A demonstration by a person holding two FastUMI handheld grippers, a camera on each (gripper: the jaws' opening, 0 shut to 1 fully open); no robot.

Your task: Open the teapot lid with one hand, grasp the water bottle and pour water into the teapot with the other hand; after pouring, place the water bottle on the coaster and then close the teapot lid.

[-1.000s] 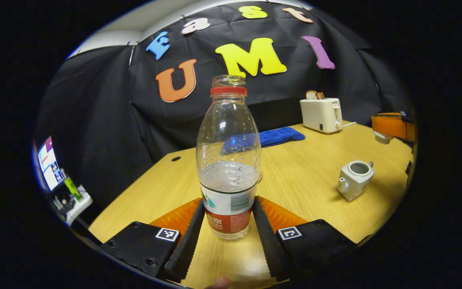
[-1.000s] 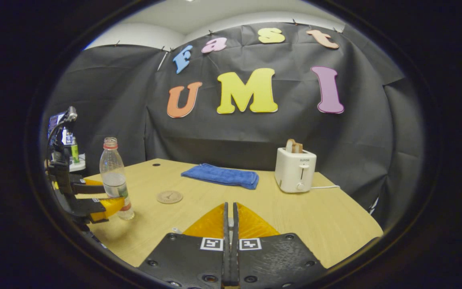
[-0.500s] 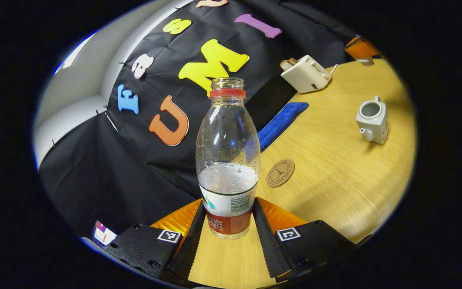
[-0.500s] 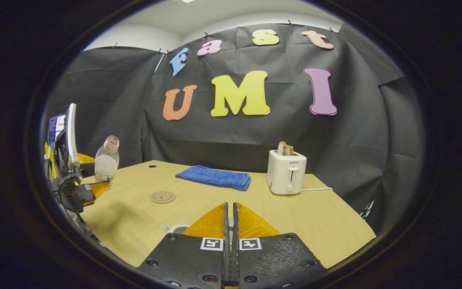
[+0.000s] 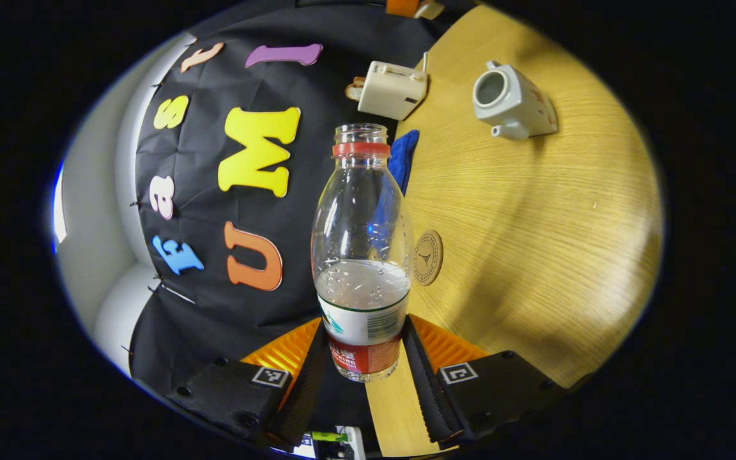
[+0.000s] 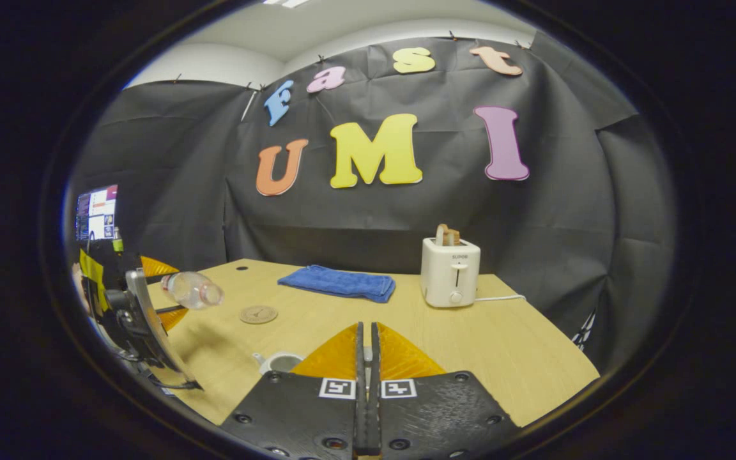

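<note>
Gripping clear plastic water bottle (image 5: pixel 361 255), left gripper (image 5: pixel 363 377) clamped on its base | lidless white ceramic teapot (image 5: pixel 512 102) at 1 o'clock | right gripper (image 6: pixel 366 383) jaws together.

uncapped bottle (image 5: pixel 361 255) tipped sideways, teapot (image 5: pixel 512 105) lidless

We see bare table (image 5: pixel 534 211) between coaster (image 5: pixel 428 257) and teapot (image 5: pixel 512 102); toaster (image 5: pixel 390 89) stands beside the teapot.
</note>
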